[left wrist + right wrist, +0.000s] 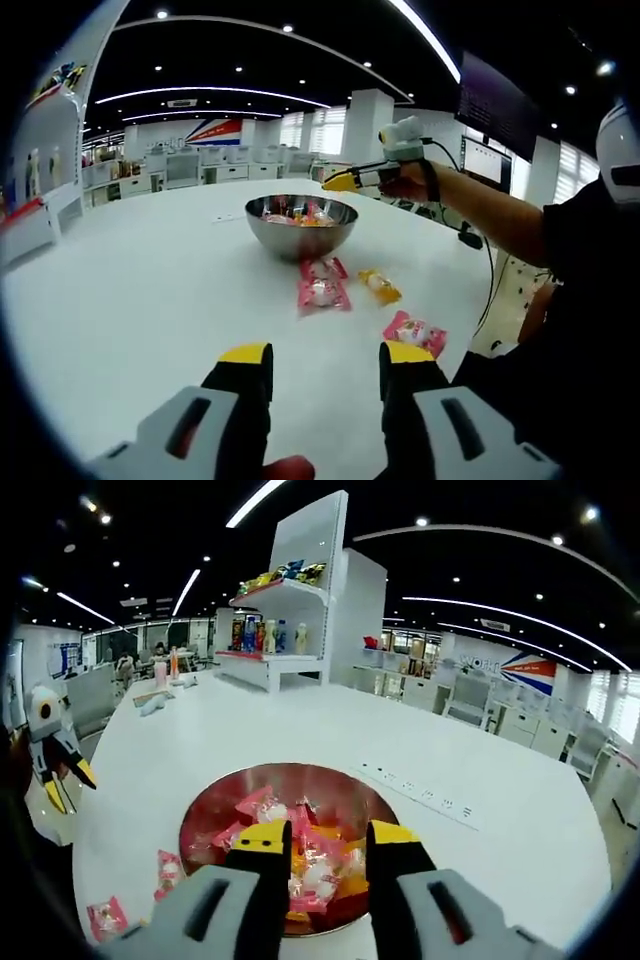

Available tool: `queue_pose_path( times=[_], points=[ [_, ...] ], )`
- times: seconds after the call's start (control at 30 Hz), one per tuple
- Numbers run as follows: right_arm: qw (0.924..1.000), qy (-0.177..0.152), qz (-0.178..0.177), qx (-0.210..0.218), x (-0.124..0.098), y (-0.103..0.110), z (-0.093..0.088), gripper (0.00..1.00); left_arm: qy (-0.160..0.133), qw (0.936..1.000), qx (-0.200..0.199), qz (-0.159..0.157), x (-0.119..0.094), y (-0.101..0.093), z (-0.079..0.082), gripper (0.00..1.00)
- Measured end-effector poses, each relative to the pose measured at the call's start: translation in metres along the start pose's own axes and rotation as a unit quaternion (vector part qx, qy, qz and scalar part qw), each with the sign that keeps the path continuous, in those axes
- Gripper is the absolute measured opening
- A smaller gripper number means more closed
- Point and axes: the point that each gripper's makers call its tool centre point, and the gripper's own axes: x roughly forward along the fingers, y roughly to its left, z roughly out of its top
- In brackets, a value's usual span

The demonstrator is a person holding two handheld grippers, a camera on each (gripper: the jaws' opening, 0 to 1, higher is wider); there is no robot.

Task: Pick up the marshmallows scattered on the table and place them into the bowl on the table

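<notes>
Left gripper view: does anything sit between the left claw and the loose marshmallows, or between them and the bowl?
Nothing visible. Bare table lies between the open left claw and the marshmallows, and they lie right in front of the bowl. The right claw is beyond the bowl.

Bowl [280, 810] near rim hidden behind right hand-held gripper [315, 840] — shelf items [265, 635] blurred

A large open office has a dark ceiling crossed by curved light strips [215, 92] and spotlights. White desks [205, 170] line the far wall. A white display shelf [290, 630] holding bottles stands beyond the bench's [300, 730] far edge.
</notes>
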Motion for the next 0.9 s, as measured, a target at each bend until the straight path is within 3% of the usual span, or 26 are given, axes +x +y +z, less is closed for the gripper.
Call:
queue_pose_path(
  times=[0.4,0.7,0.9],
  points=[
    [1.0,-0.009,-0.001,-0.001,-0.019,0.008,0.002,0.3,0.0,1.0,0.001,-0.006,0.003,-0.003,0.0,0.43],
    [0.9993,-0.037,-0.001,-0.007,-0.054,0.042,0.007,0.3,0.002,0.9999,0.007,-0.015,0.001,-0.005,-0.002,0.45],
    [0.9985,-0.054,-0.007,-0.001,-0.078,0.067,0.001,0.3,0.005,0.9987,0.024,-0.045,-0.001,-0.015,-0.005,0.51]
  ],
)
